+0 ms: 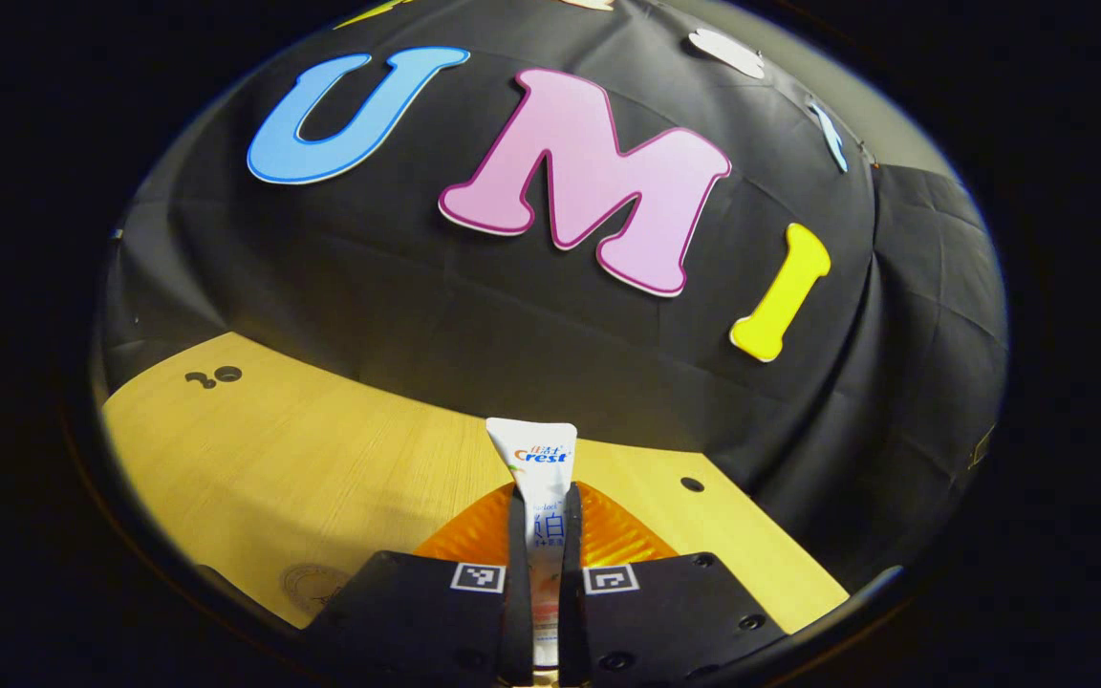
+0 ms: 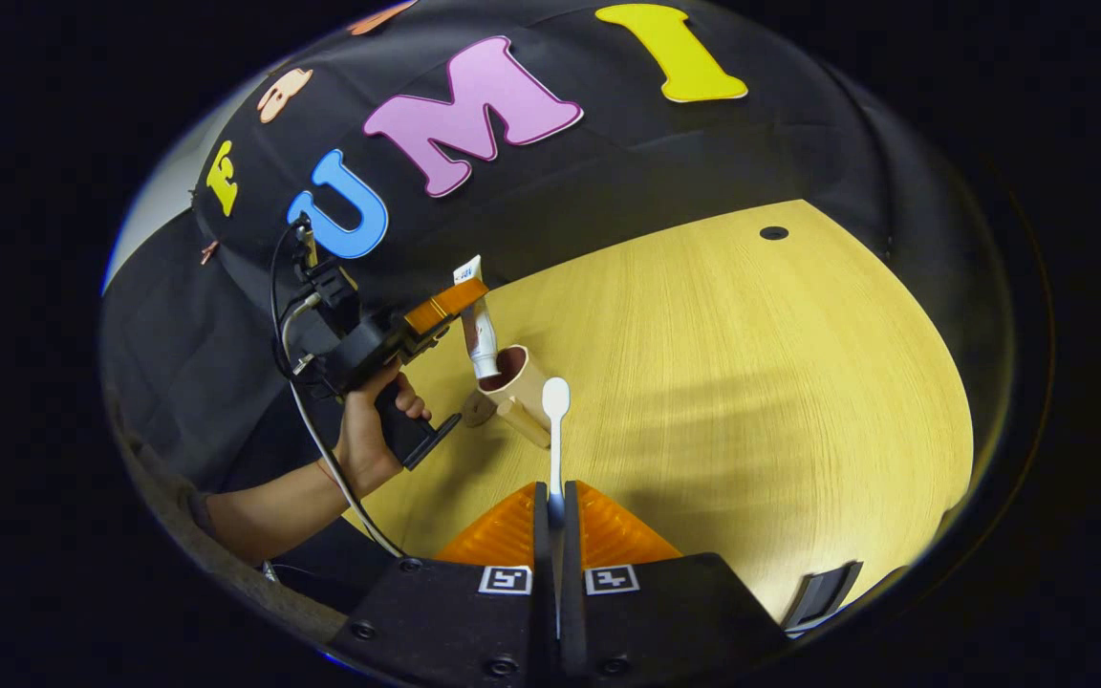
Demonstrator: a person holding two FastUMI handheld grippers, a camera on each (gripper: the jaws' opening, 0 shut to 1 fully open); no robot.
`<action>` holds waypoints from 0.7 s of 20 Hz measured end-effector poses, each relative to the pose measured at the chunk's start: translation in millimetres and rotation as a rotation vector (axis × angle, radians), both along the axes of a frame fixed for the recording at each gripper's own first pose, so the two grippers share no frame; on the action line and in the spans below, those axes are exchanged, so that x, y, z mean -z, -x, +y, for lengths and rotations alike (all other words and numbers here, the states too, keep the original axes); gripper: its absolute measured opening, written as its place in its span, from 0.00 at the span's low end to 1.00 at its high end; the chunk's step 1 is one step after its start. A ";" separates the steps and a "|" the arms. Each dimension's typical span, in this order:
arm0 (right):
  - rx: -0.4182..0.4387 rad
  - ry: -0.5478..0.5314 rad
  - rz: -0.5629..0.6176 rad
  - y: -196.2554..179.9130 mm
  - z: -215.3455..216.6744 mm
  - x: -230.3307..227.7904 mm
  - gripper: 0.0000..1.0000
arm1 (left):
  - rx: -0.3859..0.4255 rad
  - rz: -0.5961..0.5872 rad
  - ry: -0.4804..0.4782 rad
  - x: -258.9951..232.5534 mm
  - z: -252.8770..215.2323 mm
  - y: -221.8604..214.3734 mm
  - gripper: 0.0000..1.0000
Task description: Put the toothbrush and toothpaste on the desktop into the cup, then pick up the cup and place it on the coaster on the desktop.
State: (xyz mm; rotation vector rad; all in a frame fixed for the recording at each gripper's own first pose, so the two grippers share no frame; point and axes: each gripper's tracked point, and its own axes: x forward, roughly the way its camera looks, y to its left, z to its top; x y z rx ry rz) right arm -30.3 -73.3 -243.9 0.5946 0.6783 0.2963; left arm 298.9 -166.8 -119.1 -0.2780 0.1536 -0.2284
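Left gripper: seen from its own camera, the left gripper (image 1: 544, 516) has its two fingers (image 1: 517, 535) drawn in tight on the toothpaste (image 1: 533, 457), pressing it from both sides. The flat crimped end of the tube sticks up past the fingertips.

Left gripper, from across the desk: in the right gripper view the left gripper (image 2: 460, 304) is held up off the desktop (image 2: 751, 363) by a hand (image 2: 374, 420) wrapped round its grip, with a cable trailing off behind it.

Toothpaste: the tube (image 2: 479, 330) hangs nearly upright, cap end down. Its lower end sits right at the mouth of the cup (image 2: 517, 382); I cannot tell whether it touches the rim.

Cup: a pale cup with a dark inside, standing on the desktop and looking tilted through the lens. Something small and brownish lies against its base on the side towards the hand; I cannot make out what it is.

Right gripper: the right gripper (image 2: 555, 506) is clamped on the toothbrush (image 2: 555, 430), both fingers squeezing the handle. The white brush points forward, and its rounded tip lies in line with the side of the cup.

Desktop: light wood with a few dark round holes. In the left gripper view a round, faintly patterned disc (image 1: 312, 585) lies flat beside that gripper's body, partly hidden by it.
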 end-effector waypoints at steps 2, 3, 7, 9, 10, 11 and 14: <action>0.005 -0.010 0.001 -0.8 -4.3 0.7 0.06 | -0.006 0.024 -0.031 13.8 -3.9 -1.4 0.15; 0.006 -0.011 0.000 -1.2 -6.2 1.3 0.06 | -0.002 0.034 -0.041 17.9 -6.3 0.0 0.15; 0.017 -0.023 -0.002 -2.0 -12.3 1.9 0.06 | 0.012 0.066 -0.077 30.8 -12.4 3.5 0.22; 0.022 -0.026 0.000 -1.9 -14.1 2.3 0.06 | 0.012 0.082 -0.085 36.7 -12.5 7.1 0.23; 0.024 -0.025 -0.001 -2.3 -14.2 2.2 0.06 | 0.012 0.078 -0.083 36.3 -12.0 8.9 0.23; 0.023 -0.025 0.000 -1.8 -13.8 2.9 0.06 | 0.019 0.083 -0.079 36.4 -12.8 8.3 0.24; 0.022 -0.027 -0.001 -3.1 -12.7 2.3 0.06 | 0.040 0.097 -0.058 39.5 -14.9 13.7 0.28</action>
